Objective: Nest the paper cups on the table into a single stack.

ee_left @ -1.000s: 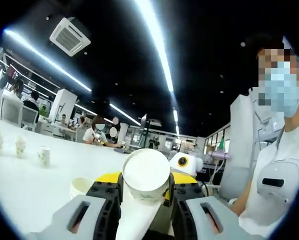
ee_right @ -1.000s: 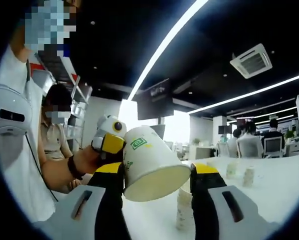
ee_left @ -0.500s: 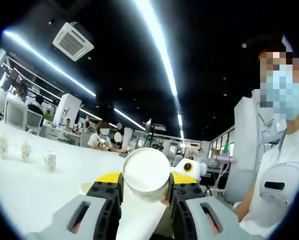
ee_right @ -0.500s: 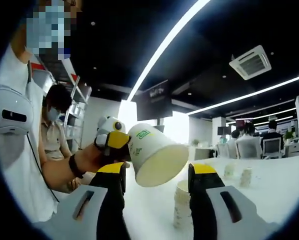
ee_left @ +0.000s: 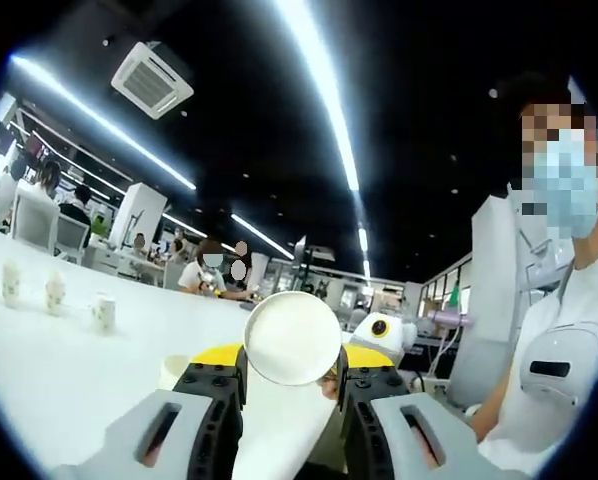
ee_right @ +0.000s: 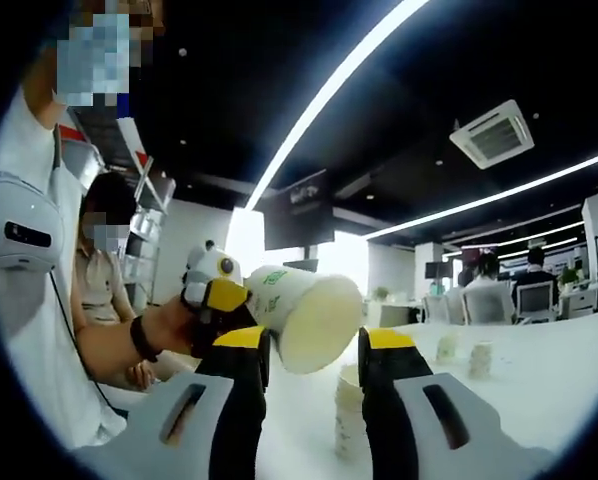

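Note:
A white paper cup (ee_left: 292,340) sits between my left gripper's (ee_left: 291,385) jaws, which are shut on it, its round end facing that camera. In the right gripper view the same cup (ee_right: 309,315) with a green logo is held sideways by the left gripper (ee_right: 217,292), wide end toward the camera. My right gripper (ee_right: 312,345) has its jaws apart, with the cup's wide end just past their tips. A short stack of cups (ee_right: 347,415) stands on the white table (ee_right: 539,400) behind. In the left gripper view one cup (ee_left: 174,372) rests on the table.
Three small cups (ee_left: 54,292) stand far off on the long white table (ee_left: 59,370); two more cups (ee_right: 461,352) show in the right gripper view. A person in a mask and white shirt (ee_left: 564,350) stands close. Other people sit at desks behind.
The cup left the right gripper's jaws and now hangs in the left gripper alone, tipped more sideways. The right jaws have drawn closer together.

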